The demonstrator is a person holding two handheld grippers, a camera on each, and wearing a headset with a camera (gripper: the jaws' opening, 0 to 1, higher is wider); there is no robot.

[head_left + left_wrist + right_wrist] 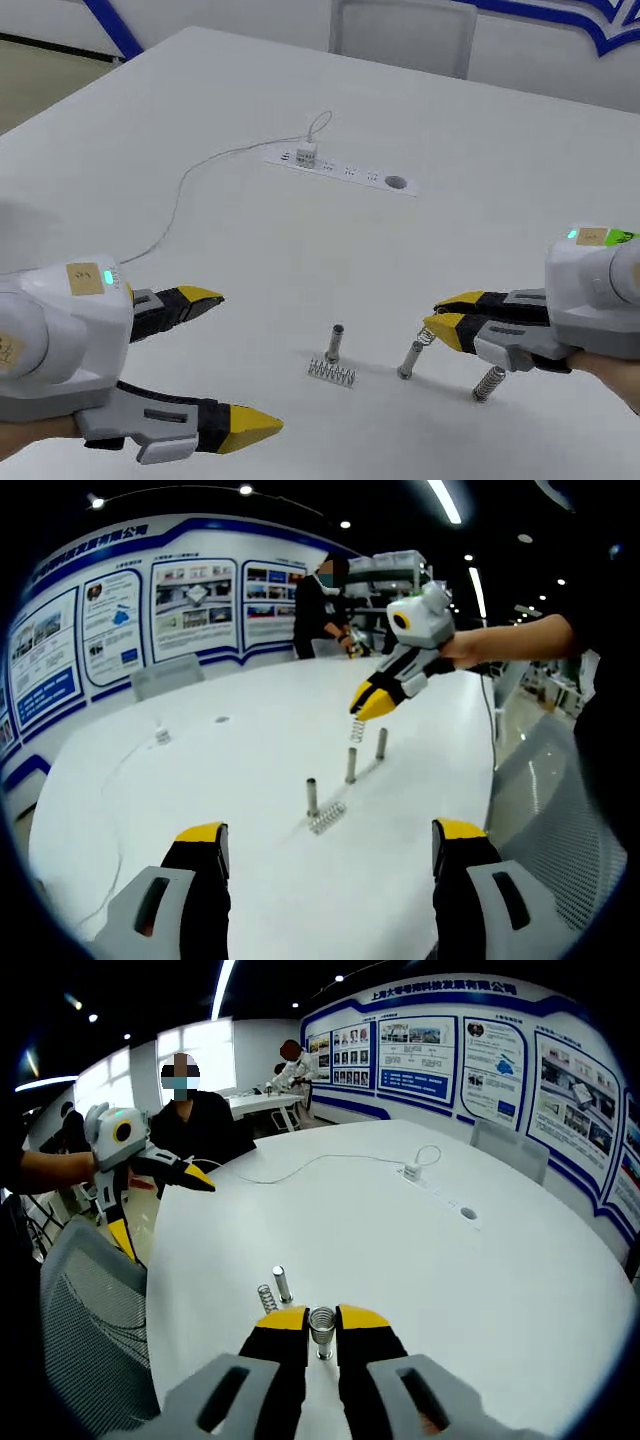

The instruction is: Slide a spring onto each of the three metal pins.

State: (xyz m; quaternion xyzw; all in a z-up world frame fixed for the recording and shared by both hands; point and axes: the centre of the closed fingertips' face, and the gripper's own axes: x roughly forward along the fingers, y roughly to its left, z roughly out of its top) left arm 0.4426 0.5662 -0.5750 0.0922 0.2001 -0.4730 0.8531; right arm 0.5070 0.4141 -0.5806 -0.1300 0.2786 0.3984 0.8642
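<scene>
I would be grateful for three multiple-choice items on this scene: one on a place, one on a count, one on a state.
1. Where does the loose spring lie? A. In a tray. B. On the table beside a bare pin. C. On the floor.
2. How many pins stand on the table? A. Two. B. Three. C. Five.
3. How is the right gripper? A. Wide open. B. Shut on a pin. C. Shut on a spring.
Answers: B, it lies flat by that pin's foot; B, the left gripper view shows three in a row; C, its jaws pinch the spring.
</scene>
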